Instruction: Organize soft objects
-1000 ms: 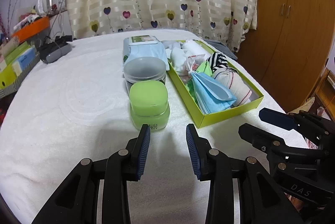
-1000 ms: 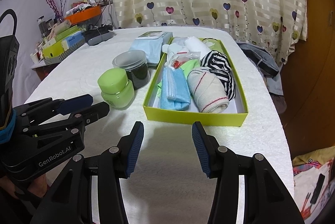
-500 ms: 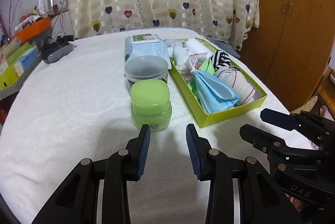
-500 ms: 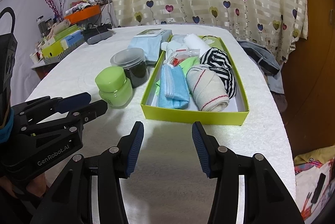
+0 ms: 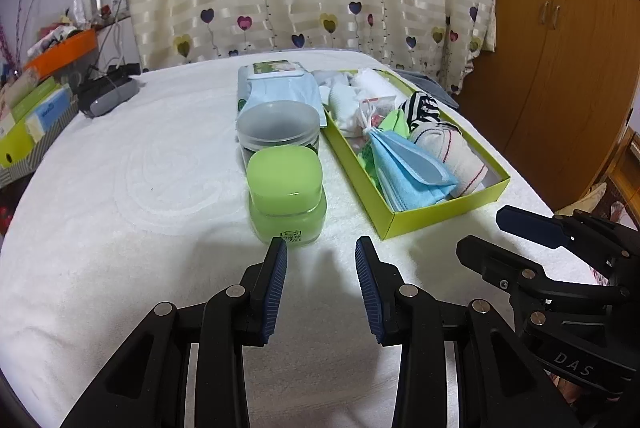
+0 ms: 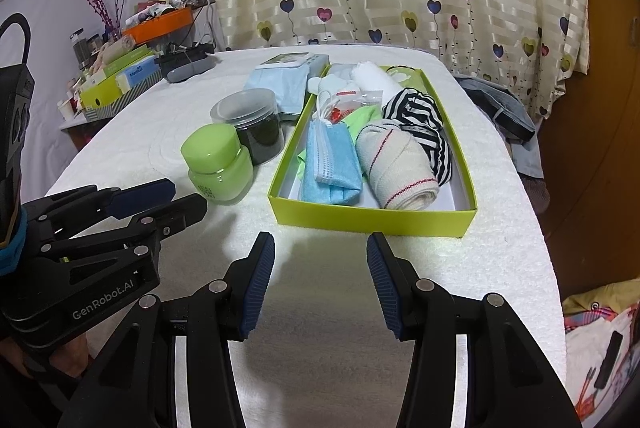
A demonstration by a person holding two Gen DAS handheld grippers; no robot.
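Fingers of the left gripper [image 5: 320,248] stand spread with nothing between them, hovering over the white-covered bench [image 5: 120,228], the left tip just short of the green jar [image 5: 286,198]. Fingers of the right gripper [image 6: 320,244] are spread wider and likewise empty, pointing at the near wall of the yellow-green box [image 6: 372,218]. Going left to right on the bench: a grey device with cables [image 5: 110,96] sits near the far left edge, well apart from the rest; the green jar stands near the middle, with a clear-lidded dark jar [image 6: 250,126] touching it just behind; behind that lies a pack of wipes [image 5: 278,84]. To the right of the jars is the box, which holds the soft things: a stack of blue face masks [image 6: 332,158] on its left side, a rolled cream cloth with red stripes [image 6: 396,164] beside them, a black-and-white striped cloth [image 6: 420,112] further back on the right, a green cloth [image 6: 362,118] partly under the masks, and white cloths [image 6: 368,76] with a small plastic bag [image 6: 352,98] at the far end.
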